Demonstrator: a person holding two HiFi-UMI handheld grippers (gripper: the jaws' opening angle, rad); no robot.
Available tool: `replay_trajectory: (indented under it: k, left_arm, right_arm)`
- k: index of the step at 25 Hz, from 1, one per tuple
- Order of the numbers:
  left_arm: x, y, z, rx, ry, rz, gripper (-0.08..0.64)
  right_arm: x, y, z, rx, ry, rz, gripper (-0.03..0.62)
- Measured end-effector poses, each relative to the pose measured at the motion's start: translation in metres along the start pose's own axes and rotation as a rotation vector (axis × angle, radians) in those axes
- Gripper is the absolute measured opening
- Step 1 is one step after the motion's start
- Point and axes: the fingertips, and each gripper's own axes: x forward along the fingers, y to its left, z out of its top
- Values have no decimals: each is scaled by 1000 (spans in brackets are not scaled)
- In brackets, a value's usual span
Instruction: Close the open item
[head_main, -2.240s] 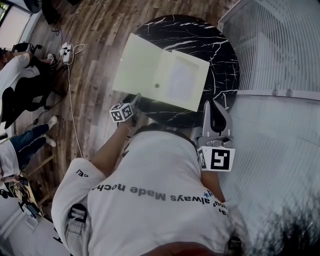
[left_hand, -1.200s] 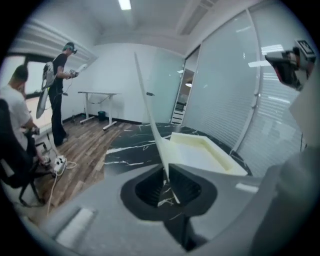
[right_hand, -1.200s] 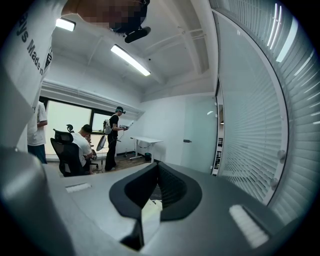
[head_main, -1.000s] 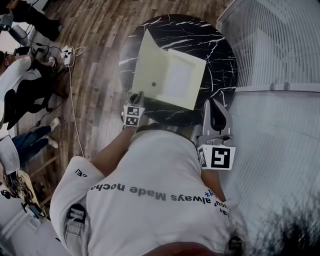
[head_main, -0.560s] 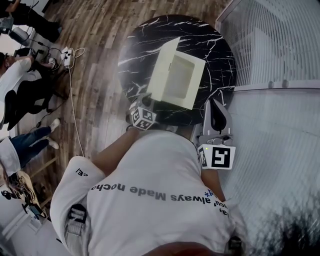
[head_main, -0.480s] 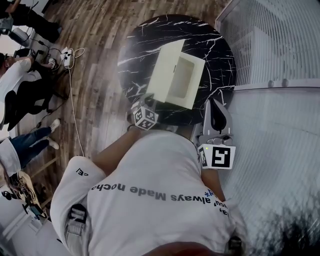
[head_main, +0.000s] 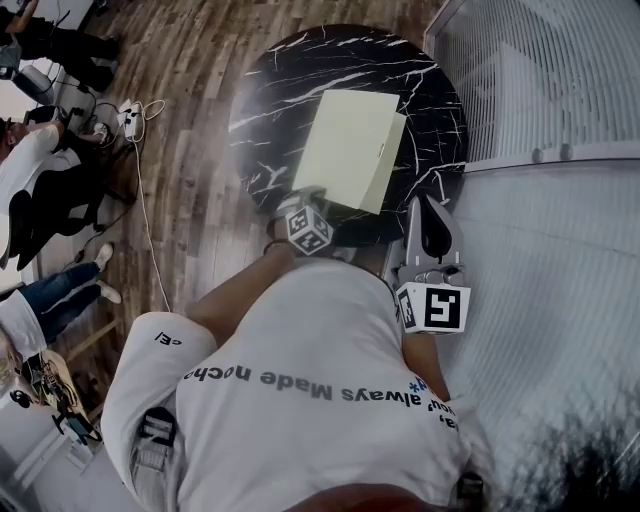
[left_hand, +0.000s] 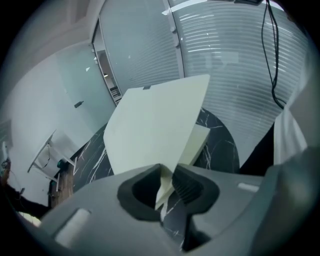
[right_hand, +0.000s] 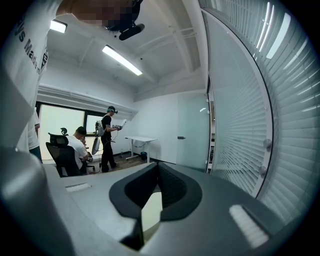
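The box lid has dropped down (nearly closed); left gripper fingers pinch its edge, right gripper fingers together.

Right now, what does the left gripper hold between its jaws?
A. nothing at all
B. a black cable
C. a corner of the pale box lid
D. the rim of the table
C: in the left gripper view, the left gripper has its jaws closed on a corner of the pale lid, which is tilted above the box base.

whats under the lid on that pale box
Only an edge of the box base and the black marble table show beneath the tilted lid; the box's inside is covered.
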Motion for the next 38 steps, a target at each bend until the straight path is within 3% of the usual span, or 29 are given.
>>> replay_trajectory:
  k: [14,20,25,31,38]
  left_arm:
    - [38,-31,0,191,141,-99,94]
    - [44,-37,-5,260,175,-130,89]
    - [47,-38,-4,276,182,-148,91]
    - [46,-38,-4,287,187,-172,94]
    - [49,-35,-3,291,186,-207,97]
  right_arm:
    - [-5,-24,-24,59,46,-46,2]
    - [6,-36,-52,89,105,-40,2]
    - [43,-51,-104,80,204,-16,2]
    - [133,-68,-202,58,376,40,2]
    - [216,-58,-297,-171,590,116,16]
